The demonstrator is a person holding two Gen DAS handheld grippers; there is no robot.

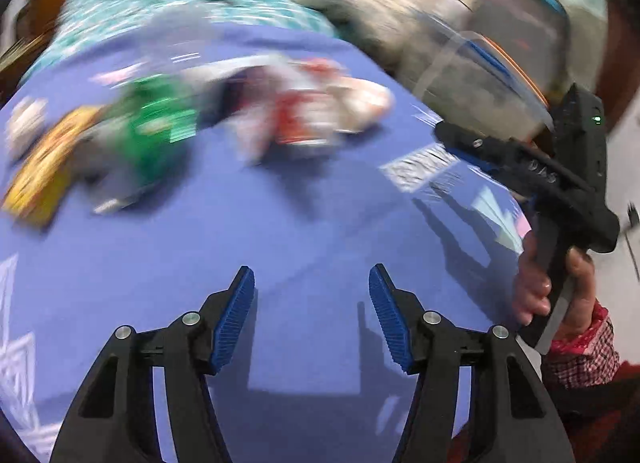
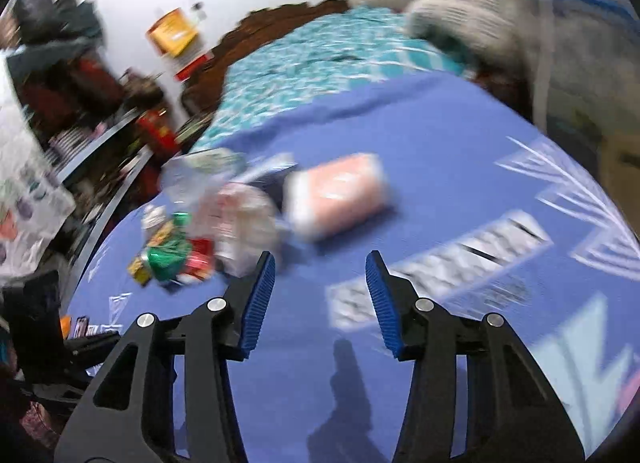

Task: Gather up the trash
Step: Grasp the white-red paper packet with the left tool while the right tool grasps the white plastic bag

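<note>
Trash (image 1: pixel 168 131) is lying blurred in a heap on the blue bedspread (image 1: pixel 280 231), across the upper middle of both frames. Both the left hand-held gripper (image 1: pixel 312 319) and the right hand-held gripper (image 2: pixel 320 303) are hovering gaping, gripping nothing.

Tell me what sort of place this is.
Probably a bedroom in a home. Trash lies on a bed under a blue sheet, a teal patterned cover lies beyond it, and cluttered shelves line the white wall.
</note>
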